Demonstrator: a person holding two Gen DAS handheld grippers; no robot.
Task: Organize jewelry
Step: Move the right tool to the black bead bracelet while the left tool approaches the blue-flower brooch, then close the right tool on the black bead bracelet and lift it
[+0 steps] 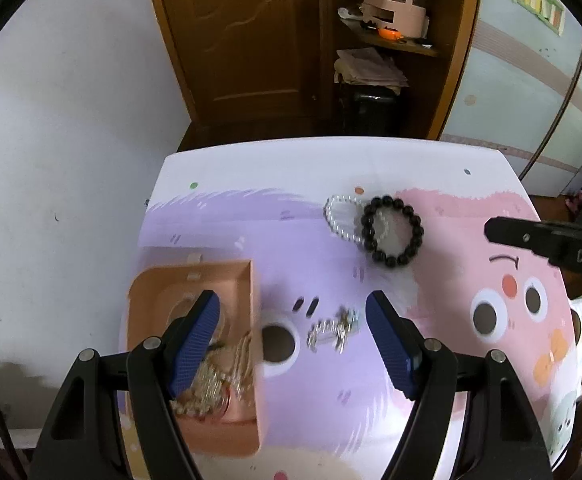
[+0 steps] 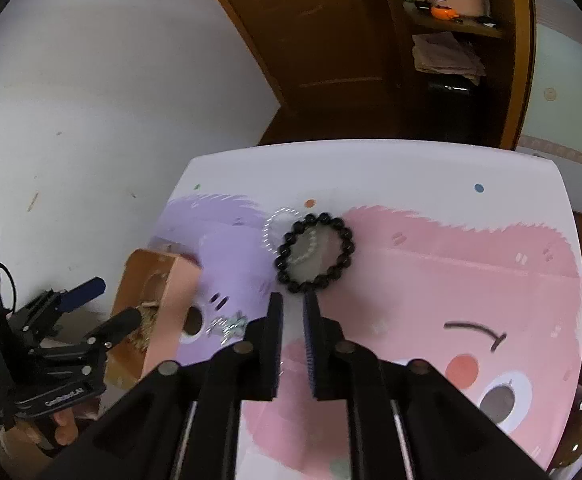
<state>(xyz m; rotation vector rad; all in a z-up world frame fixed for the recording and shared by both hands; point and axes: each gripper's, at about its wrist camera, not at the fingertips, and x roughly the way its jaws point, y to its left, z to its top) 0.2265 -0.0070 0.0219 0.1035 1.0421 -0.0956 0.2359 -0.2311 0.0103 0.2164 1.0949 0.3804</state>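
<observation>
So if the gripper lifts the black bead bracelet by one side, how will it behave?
The black bead bracelet will probably hang and sag, being separate round beads. Smooth, glossy beads may slip between pads. It overlaps the pearl bracelet, which might drag along.

Black bead bracelet (image 2: 314, 253), white pearl bracelet (image 1: 341, 218), peach box (image 1: 195, 356), pink-and-lilac cartoon tabletop (image 2: 451, 248); blurred trinket (image 1: 333, 328) perhaps silver.

White wall (image 1: 71, 120), brown wooden door (image 1: 247, 40), cluttered shelves (image 1: 387, 44).

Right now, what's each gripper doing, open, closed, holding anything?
Left gripper: open, holding nothing.
Right gripper: open a narrow gap, holding nothing.
</observation>
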